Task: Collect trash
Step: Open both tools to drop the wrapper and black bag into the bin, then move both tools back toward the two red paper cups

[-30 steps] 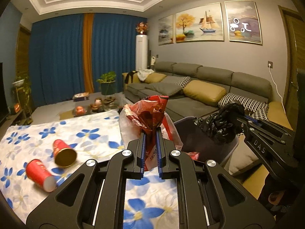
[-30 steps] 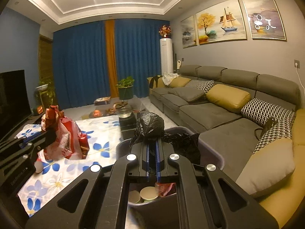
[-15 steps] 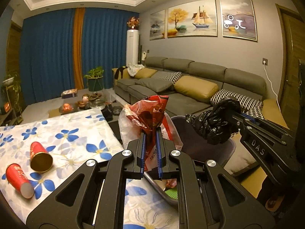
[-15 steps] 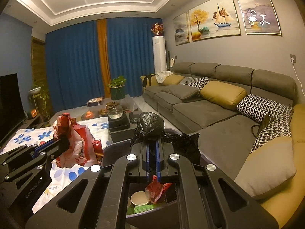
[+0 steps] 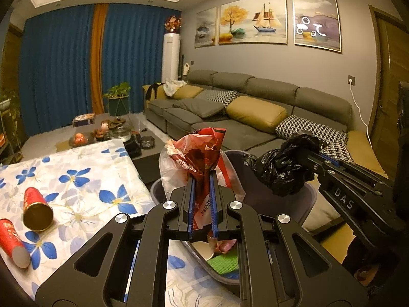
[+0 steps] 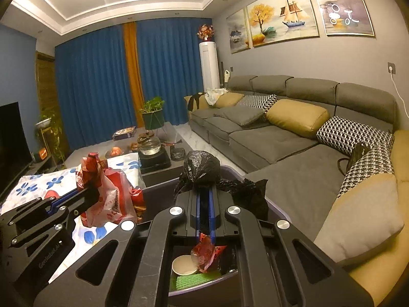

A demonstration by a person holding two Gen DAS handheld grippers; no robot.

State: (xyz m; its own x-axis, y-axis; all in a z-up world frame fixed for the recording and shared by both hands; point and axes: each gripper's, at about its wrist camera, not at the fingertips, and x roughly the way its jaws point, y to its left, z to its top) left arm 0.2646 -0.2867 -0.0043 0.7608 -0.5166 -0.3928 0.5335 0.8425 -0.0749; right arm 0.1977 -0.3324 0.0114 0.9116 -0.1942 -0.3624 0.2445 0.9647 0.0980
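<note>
My left gripper (image 5: 202, 179) is shut on a crumpled red and white plastic bag (image 5: 199, 151), held over the near left rim of a grey trash bin (image 5: 258, 192). My right gripper (image 6: 204, 186) is shut on a bunched edge of the bin's black liner bag (image 6: 202, 165), holding it up. From the right wrist view, the left gripper (image 6: 89, 192) and its red bag (image 6: 110, 199) hang just left of the bin (image 6: 280, 217). Inside the bin lie a paper cup (image 6: 184, 264), a red wrapper (image 6: 207, 253) and a green pad (image 6: 194, 280). Two red paper cups (image 5: 37, 208) lie tipped over on the floral tablecloth (image 5: 84, 179).
A grey sectional sofa (image 6: 281, 138) with cushions runs along the right, close behind the bin. A dark coffee table (image 6: 153, 158) with a glass kettle stands beyond the floral table. A TV (image 6: 12, 133) is on the far left, and blue curtains are at the back.
My left gripper has carried the red bag to the right, from over the table's edge to the bin's rim. The bin's inside now shows under both grippers. Both grips are unchanged.
</note>
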